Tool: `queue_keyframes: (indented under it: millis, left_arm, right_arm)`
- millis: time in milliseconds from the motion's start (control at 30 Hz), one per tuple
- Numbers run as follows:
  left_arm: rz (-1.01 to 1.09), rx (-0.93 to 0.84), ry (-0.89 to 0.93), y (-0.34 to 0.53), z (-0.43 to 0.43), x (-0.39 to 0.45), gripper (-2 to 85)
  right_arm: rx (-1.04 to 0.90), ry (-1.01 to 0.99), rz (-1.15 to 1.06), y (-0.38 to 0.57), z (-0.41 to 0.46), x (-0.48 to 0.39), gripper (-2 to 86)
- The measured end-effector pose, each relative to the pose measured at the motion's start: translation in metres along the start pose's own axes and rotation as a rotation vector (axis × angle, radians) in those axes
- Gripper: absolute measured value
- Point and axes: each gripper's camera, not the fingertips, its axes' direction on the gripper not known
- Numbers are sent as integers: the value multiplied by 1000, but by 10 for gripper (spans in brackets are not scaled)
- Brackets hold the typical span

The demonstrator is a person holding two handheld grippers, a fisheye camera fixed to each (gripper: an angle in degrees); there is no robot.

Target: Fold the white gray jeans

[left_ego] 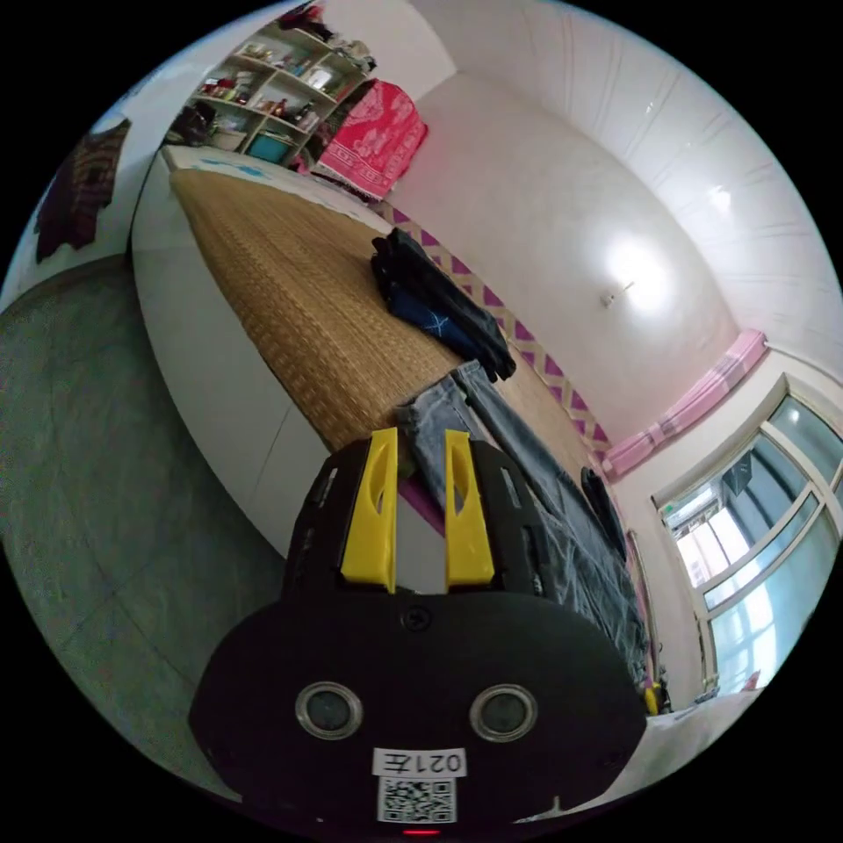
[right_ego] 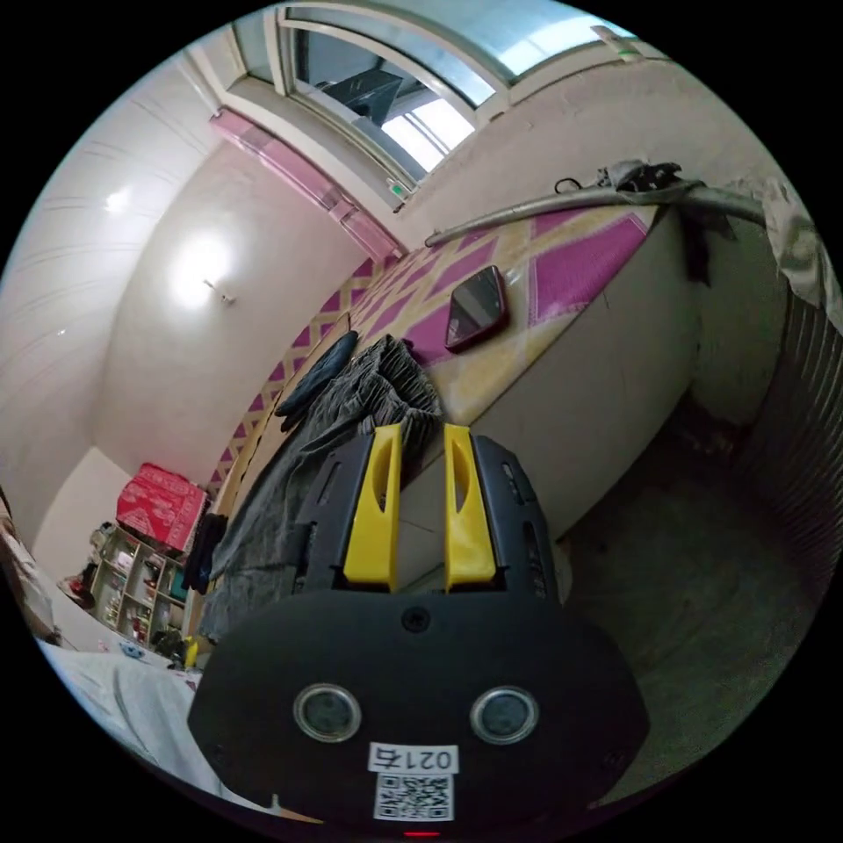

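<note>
Stretching across both views, a wide bed (left_ego: 290, 290) covered by a woven straw mat and a pink-diamond sheet carries the long grey-white denim jeans (left_ego: 544, 500), laid lengthwise near its front edge. A pile of folded dark clothes (left_ego: 439, 303) sits further along the mat, apart from the jeans. A dark, red-edged phone (right_ego: 476, 307) lies on the sheet. The left gripper (left_ego: 420, 457) and right gripper (right_ego: 421, 452) hover at the bed's edge, yellow jaws parted, grasping nothing.

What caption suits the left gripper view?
Left gripper, jaws parted, at the leg end of jeans laid along a bed's mat.
</note>
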Motion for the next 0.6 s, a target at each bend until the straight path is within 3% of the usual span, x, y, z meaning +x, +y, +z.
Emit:
queue_keyframes:
  millis: [167, 333, 600]
  left_arm:
    - [46, -178, 67, -2, 25, -7, 84]
    - [51, -170, 61, -5, 26, -12, 86]
    - [20, -207, 123, -11, 25, -27, 71]
  right_arm:
    - [-50, -50, 5, -5, 2, 11, 89]
    - [-63, -220, 50, -17, 9, 23, 105]
    - [-148, -316, 146, -33, 36, 31, 99]
